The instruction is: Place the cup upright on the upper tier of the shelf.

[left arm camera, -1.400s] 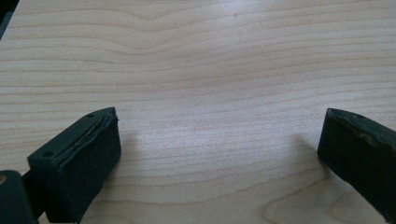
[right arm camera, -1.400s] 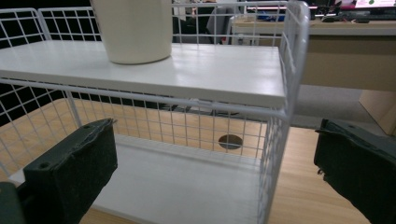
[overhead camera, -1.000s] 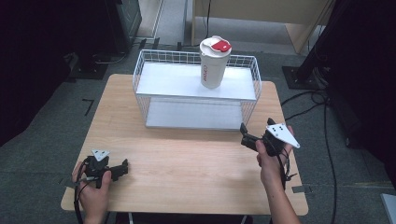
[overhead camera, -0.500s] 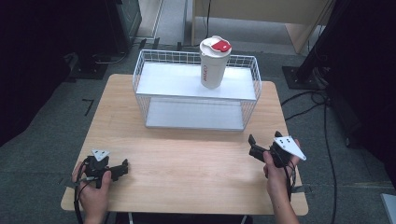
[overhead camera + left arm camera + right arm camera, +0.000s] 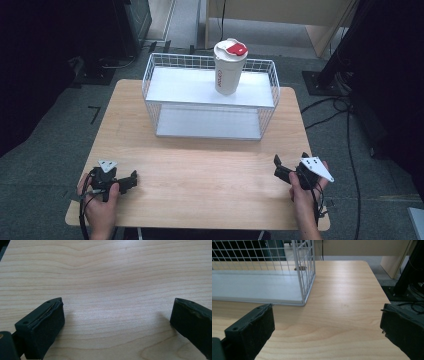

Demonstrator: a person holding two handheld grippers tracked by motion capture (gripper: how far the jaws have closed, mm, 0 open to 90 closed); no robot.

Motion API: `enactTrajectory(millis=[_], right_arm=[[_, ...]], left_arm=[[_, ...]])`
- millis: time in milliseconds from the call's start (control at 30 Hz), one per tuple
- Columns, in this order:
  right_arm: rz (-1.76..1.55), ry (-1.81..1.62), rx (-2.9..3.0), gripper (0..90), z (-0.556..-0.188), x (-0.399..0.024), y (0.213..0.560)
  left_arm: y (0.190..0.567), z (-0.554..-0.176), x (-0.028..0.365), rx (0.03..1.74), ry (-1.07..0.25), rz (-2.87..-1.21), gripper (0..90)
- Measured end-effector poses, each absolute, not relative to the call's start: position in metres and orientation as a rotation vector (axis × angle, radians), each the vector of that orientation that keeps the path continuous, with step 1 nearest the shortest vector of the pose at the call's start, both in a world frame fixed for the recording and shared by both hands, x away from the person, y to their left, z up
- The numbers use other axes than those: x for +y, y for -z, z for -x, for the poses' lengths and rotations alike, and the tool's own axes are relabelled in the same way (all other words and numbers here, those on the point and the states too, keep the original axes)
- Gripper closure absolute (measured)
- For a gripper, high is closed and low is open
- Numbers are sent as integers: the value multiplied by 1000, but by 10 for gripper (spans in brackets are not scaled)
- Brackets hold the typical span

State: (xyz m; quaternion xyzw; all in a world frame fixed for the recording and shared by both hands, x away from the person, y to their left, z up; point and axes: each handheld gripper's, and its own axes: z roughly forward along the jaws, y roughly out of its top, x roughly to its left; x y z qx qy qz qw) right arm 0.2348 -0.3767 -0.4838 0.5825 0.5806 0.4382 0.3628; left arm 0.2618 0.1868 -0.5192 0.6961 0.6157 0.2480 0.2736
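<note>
- left gripper (image 5: 131, 181) sits at the near-left corner of the pale wooden bench (image 5: 210, 175); jaws spread wide, nothing between them
- right gripper (image 5: 278, 167) near the near-right edge; jaws also wide apart and empty
- white paper cup with red-and-white lid (image 5: 229, 67) stands upright on the top shelf of the white wire-mesh rack (image 5: 210, 102), right of centre, by the bench's far edge

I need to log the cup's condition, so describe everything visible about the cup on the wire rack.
The cup is a tall, off-white tumbler that tapers slightly toward its base, with small red lettering running down its side; the words are too small to read. A pale lid with a red tab closes the top. It stands upright on the upper white shelf of the wire rack, toward the right half. Only the shelf under its base touches it; both grippers are at the table's near edge, far from it.
</note>
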Motion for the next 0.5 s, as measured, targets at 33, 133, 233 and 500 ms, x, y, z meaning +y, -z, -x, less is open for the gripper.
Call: enactTrajectory(millis=[33,133,233,500], right_arm=[[-1503,-1123,1495,0,-234,-378,486],[-1520,-1109,1497,0,-229,-382,491],[-1534,-1088,1501,0,-225,-387,496],[-1558,-1039,1507,0,-213,-402,506]], left_arm=[[519,-262,187,1656,-667,-1873,0],[519,-262,187,1656,-667,-1873,0],[519,-262,187,1656,-667,-1873,0],[519,-262,187,1656,-667,-1873,0]])
